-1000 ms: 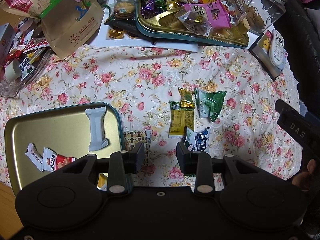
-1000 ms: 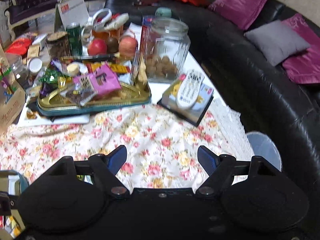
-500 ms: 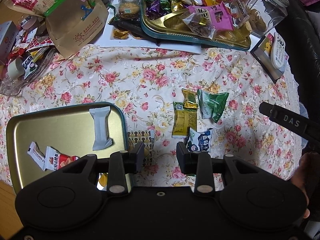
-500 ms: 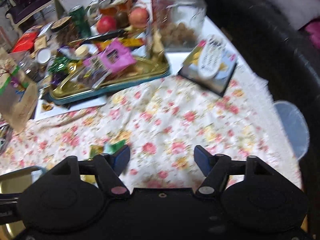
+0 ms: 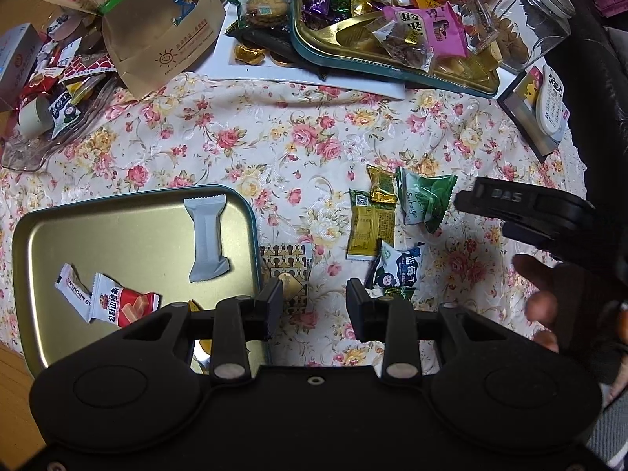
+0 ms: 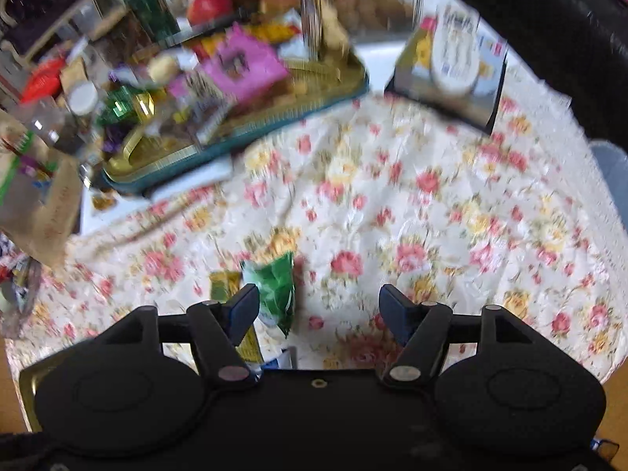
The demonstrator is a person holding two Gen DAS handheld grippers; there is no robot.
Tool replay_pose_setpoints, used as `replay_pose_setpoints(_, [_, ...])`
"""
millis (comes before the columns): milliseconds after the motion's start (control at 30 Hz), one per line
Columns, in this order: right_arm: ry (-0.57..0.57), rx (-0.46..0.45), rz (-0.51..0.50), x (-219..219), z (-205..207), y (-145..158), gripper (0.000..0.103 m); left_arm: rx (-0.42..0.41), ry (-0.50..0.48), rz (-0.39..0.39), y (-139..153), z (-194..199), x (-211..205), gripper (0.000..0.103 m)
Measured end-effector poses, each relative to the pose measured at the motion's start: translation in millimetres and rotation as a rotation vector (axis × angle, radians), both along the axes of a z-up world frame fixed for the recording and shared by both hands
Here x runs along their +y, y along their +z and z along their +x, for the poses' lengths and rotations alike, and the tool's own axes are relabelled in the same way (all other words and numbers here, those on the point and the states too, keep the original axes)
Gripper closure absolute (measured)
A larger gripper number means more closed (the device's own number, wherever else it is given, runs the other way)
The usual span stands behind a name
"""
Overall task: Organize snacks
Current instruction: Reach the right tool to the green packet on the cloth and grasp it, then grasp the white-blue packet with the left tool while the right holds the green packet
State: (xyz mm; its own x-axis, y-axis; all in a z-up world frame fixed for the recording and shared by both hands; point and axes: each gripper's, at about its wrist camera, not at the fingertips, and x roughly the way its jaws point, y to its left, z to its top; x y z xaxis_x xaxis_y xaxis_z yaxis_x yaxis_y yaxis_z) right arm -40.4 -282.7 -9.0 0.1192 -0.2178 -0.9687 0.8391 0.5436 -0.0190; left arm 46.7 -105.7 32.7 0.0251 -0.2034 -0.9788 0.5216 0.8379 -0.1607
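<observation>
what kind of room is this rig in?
Most likely a home living room: a black leather sofa curves around a low table under a floral tablecloth, with a TV remote and a tray piled with snacks on it.

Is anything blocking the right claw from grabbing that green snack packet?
Nothing visible. The right claw hangs open above the flowered cloth, and the green packet lies just inside its left finger with only cloth around that side. A gold packet touches its far edge.
</observation>
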Motion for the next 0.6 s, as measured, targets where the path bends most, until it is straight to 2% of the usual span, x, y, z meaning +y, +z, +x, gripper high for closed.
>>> replay_pose_setpoints(100, [-0.007,0.018,0.024,-3,4,-16,0.038,-0.002,-0.003,-0.006,2,-1,0,0.059])
replay_pose_setpoints(300, [0.084,-0.019,-0.005,7,22,-30,0.038,0.009,-0.014,-0.012,1,-2,0,0.059])
replay_pose_setpoints(600, [0.147,0.057,-0.042,21,45,-60,0.037,0.023,0.016,-0.016,-1,6,8,0.059])
